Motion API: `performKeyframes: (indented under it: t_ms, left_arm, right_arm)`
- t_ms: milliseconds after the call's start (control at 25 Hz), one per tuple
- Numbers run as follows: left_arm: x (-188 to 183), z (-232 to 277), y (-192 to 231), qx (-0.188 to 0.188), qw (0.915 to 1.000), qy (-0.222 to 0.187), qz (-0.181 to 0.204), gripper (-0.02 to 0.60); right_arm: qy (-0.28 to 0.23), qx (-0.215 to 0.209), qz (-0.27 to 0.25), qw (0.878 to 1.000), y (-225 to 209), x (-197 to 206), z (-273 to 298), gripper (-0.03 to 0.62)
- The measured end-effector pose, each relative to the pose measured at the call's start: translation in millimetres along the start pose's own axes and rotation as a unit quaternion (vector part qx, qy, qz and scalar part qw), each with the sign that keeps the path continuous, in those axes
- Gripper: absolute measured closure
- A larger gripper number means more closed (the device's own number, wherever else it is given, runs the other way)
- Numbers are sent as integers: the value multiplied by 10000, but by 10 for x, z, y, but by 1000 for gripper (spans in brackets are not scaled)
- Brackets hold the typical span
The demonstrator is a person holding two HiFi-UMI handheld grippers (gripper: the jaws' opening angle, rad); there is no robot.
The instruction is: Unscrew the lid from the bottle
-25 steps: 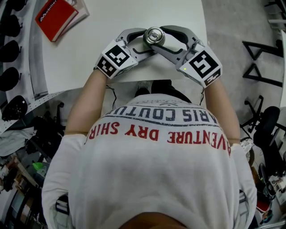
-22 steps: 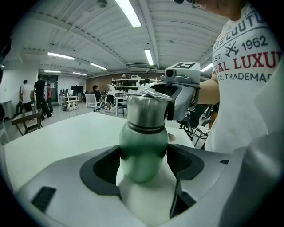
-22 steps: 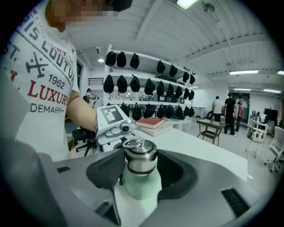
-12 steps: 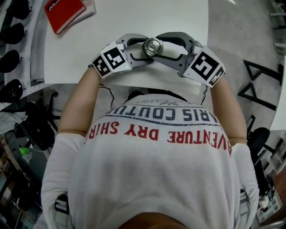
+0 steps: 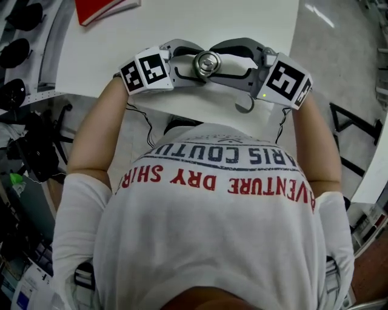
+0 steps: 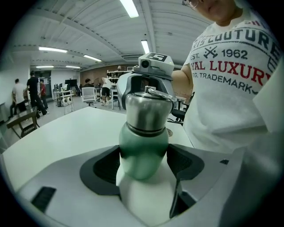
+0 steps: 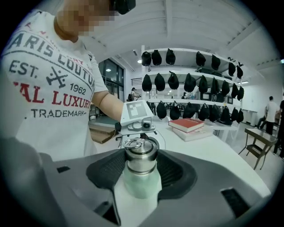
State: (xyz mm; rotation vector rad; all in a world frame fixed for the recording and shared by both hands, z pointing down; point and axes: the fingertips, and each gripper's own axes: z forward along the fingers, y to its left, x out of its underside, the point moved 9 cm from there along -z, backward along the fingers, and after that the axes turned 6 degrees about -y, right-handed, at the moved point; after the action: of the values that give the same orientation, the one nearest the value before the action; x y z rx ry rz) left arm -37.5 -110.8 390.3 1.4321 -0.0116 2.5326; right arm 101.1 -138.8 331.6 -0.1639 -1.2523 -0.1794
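Observation:
A bottle (image 6: pixel 144 148) with a mint-green shoulder, white lower body and steel lid (image 5: pixel 207 62) stands upright near the table's front edge. My left gripper (image 5: pixel 195 64) comes in from the left, shut on the bottle's body below the lid (image 6: pixel 148 111). From the right, my right gripper (image 5: pixel 218 63) reaches in, its dark pads (image 7: pixel 171 170) closed on the steel lid (image 7: pixel 141 156). Each gripper's marker cube shows behind the bottle in the other's view. The bottle's base is hidden by the jaws.
The white table (image 5: pixel 254 24) ends just under the grippers, against the person's shirt. A red book (image 5: pixel 103 7) lies at the back left, seen again as stacked books (image 7: pixel 191 126). Shelves of dark caps (image 7: pixel 191 82) line the wall. Grey floor is to the right.
The right gripper has rolled around the lid, its marker cube turning and a hook-shaped part now showing beneath it. The left gripper stays put. The head view has shifted, sliding the table upward.

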Motion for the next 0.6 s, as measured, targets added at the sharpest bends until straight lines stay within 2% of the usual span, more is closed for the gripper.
performKeyframes:
  t_ms: [160, 360, 480, 600]
  left_arm:
    - [11, 10, -35, -37, 10000, 84, -17, 233]
    - [36, -41, -49, -89, 9999, 58, -57, 233]
    - [37, -47, -63, -97, 9999, 11, -73, 233]
    - [39, -32, -71, -173, 9998, -59, -113, 233]
  right_arm:
    - [29, -271, -59, 9996, -15, 20, 16, 364]
    - [20, -300, -43, 9995, -16, -2, 63, 363]
    - [78, -181, 70, 9998, 10, 7, 51, 362]
    - [54, 136, 264, 9995, 51, 49, 5, 346]
